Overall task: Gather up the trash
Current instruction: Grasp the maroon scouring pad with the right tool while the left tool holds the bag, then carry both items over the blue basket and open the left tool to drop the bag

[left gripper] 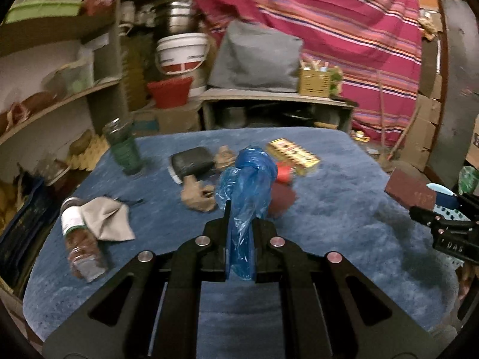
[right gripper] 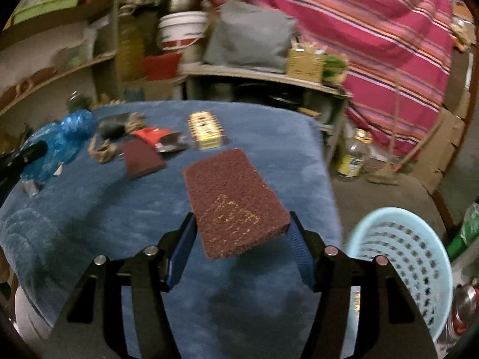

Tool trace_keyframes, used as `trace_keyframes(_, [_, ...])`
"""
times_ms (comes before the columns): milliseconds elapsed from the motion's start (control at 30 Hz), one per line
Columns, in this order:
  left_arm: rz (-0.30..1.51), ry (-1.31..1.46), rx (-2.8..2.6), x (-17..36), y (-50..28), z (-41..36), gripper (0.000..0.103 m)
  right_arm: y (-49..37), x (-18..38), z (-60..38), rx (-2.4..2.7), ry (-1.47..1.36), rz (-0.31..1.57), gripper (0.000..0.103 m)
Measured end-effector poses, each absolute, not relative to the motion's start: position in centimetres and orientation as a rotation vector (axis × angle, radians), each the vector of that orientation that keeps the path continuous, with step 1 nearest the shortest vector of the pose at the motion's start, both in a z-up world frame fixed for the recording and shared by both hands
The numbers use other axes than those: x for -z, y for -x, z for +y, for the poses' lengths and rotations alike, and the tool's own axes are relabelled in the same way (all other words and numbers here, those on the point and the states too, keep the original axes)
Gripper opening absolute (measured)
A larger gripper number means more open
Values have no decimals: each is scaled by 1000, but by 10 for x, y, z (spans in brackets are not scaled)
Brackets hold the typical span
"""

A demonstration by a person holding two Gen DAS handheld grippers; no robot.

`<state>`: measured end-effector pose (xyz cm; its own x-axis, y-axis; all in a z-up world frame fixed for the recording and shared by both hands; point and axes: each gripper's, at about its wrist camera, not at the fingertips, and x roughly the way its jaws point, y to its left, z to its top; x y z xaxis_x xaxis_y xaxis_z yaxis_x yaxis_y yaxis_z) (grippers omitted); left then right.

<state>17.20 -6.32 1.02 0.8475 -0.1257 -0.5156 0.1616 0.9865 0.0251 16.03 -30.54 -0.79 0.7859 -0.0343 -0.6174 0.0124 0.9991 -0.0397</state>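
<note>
My right gripper [right gripper: 241, 239] has its fingers clenched on a maroon scouring pad [right gripper: 235, 206], held mid-frame above the blue-covered table [right gripper: 89, 209]. The pale blue basket [right gripper: 401, 257] sits at lower right, beside the table. I should swing right until the pad hangs over its mouth, then release. My left gripper [left gripper: 241, 245] pinches a blue plastic bag [left gripper: 248, 185] at centre frame; it goes next.
</note>
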Motion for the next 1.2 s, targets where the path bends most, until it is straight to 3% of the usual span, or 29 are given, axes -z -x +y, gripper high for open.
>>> trace_keyframes(733, [512,-120,427,-17,-158,-215,7,-72,-4,-470,362,-96,603,60])
trace_keyframes(1200, [513,-170,576,-8,-150,-304,7,-58,4,-511,435,-138,603,60])
